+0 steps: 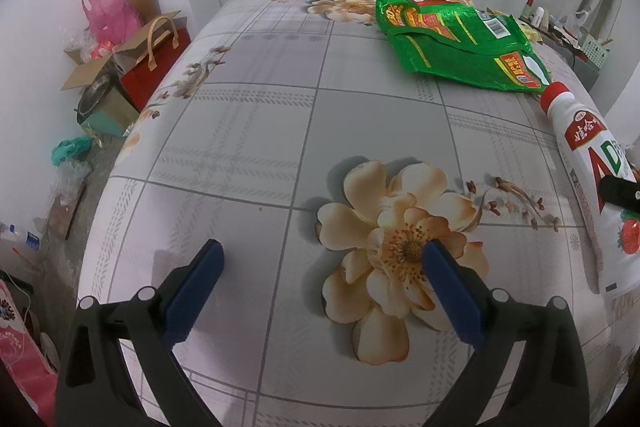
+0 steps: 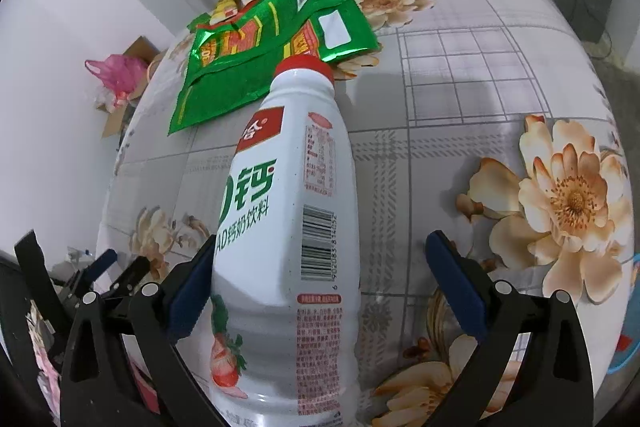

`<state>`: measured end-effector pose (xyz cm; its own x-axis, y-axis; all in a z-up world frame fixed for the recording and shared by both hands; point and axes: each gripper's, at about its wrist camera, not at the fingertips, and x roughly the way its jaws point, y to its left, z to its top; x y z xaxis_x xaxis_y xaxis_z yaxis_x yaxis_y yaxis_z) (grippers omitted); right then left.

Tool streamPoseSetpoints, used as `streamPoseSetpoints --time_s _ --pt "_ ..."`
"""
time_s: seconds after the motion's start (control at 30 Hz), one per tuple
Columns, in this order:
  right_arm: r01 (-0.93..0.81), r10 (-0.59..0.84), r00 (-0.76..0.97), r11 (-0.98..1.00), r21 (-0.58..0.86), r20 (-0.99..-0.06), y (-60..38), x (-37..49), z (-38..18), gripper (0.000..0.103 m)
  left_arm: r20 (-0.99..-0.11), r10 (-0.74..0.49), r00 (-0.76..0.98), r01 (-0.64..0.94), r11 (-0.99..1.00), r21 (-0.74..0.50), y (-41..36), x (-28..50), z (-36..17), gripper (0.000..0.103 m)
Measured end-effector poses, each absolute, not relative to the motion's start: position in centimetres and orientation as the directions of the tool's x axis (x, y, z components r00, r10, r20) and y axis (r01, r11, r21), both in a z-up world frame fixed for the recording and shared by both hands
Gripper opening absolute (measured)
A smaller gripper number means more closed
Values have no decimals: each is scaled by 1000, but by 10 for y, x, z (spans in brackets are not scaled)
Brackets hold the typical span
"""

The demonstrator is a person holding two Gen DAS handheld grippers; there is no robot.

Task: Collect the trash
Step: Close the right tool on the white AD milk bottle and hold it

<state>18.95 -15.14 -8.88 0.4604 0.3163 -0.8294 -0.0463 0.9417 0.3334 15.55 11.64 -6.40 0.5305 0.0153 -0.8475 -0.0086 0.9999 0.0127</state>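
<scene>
Right gripper (image 2: 320, 259) spread around bottle (image 2: 292, 207), left pad touching, right pad apart | bottle lies on table (image 2: 460, 75) near green bag (image 2: 260, 55) | left gripper (image 1: 322, 263) spread, empty | advice: centre, squeeze evenly at the waist.

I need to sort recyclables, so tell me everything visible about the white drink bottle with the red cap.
The white drink bottle looks like opaque plastic, with a red screw cap on, a red brand patch, green lettering, a strawberry picture, a barcode and fine red print. It sits between the right gripper's open fingers; the left blue pad is at its side, the right pad stands apart. Its cap end points toward the green foil bag.
</scene>
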Motion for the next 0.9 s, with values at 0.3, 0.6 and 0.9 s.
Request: streamPoseSetpoints --time_s 0.3,0.6,0.9 --pt "-71 350 482 929 363 -803 -158 183 -90 96 -848 15 530 -10 1000 12 116 155 -64 97" --pt "-99 360 491 928 359 -793 -156 179 -89 96 -850 10 526 -3 1000 9 113 151 -65 97" --pt "-104 376 475 922 374 -795 -160 183 -82 94 -848 0 530 14 1000 9 110 149 -64 97"
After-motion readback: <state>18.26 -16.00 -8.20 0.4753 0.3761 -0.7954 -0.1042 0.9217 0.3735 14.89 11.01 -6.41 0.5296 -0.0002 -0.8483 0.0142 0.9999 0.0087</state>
